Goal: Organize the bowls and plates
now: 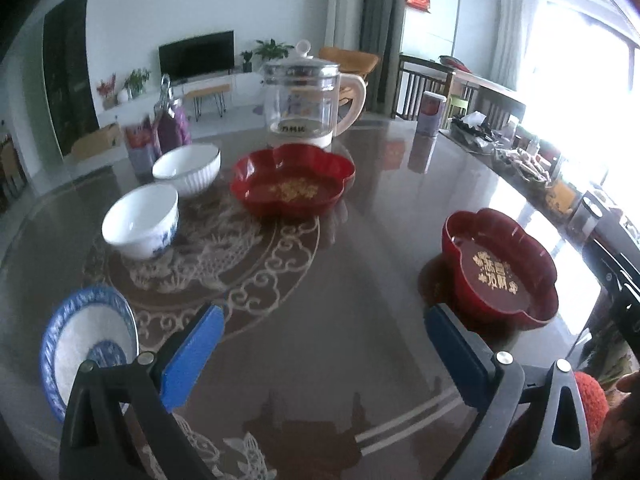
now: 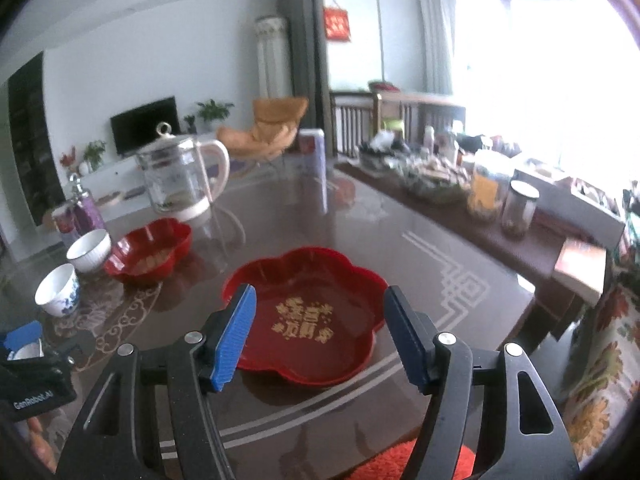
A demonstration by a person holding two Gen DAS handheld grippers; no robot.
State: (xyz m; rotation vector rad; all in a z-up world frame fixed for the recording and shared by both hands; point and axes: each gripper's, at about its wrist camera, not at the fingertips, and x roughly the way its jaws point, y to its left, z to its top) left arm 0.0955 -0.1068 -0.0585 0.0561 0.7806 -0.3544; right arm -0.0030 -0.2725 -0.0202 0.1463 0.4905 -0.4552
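The right gripper (image 2: 320, 336) is spread wide with nothing in it. Just past it, at 12 o'clock, sits the near red plate (image 2: 308, 320), flat, gold letters up. It is round like a flower, so no long side. A bump could slide it on the shiny table (image 2: 400, 240). The left gripper (image 1: 320, 352) is spread too, empty. The far red plate (image 1: 292, 184) waits at 12 o'clock, white bowls (image 1: 140, 220) at 10.

Two red flower-shaped plates (image 1: 294, 178) (image 1: 502, 268); two white bowls (image 1: 187, 168) (image 1: 141, 220); one blue-rimmed dish (image 1: 86, 336); one glass kettle (image 1: 306, 98).
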